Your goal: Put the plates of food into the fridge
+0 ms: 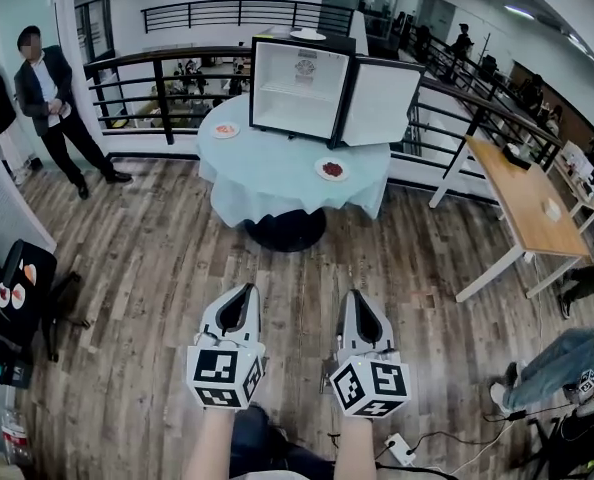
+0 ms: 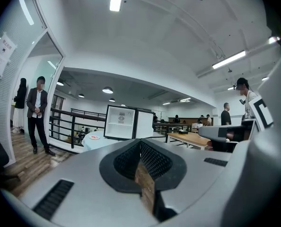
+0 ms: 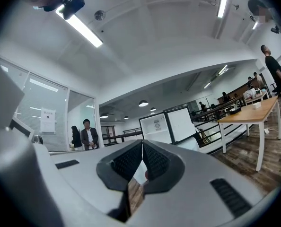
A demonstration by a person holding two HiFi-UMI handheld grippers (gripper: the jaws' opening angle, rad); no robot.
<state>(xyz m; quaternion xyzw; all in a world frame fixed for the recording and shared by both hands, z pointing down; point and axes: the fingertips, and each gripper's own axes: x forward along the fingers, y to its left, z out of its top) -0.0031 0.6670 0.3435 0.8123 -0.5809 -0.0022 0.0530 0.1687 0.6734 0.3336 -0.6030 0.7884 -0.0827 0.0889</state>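
Note:
A small white fridge (image 1: pixel 302 86) stands open on a round table (image 1: pixel 277 163) with a pale blue cloth, its door swung to the right. Two plates of food lie on the cloth: one (image 1: pixel 225 130) at the left of the fridge, one (image 1: pixel 331 169) near the front right. A third plate (image 1: pixel 308 35) rests on the fridge's top. My left gripper (image 1: pixel 243 293) and right gripper (image 1: pixel 355 296) hang side by side well short of the table, above the wooden floor, both shut and empty. The fridge (image 2: pixel 120 122) shows far ahead in the left gripper view, and the fridge (image 3: pixel 155 125) in the right gripper view.
A person in a dark suit (image 1: pixel 52 103) stands at the far left by the black railing (image 1: pixel 157 78). A wooden desk (image 1: pixel 522 198) stands at the right, a seated person's legs (image 1: pixel 552 363) near it. A black chair (image 1: pixel 22 288) is at my left. Cables and a power strip (image 1: pixel 402 450) lie on the floor.

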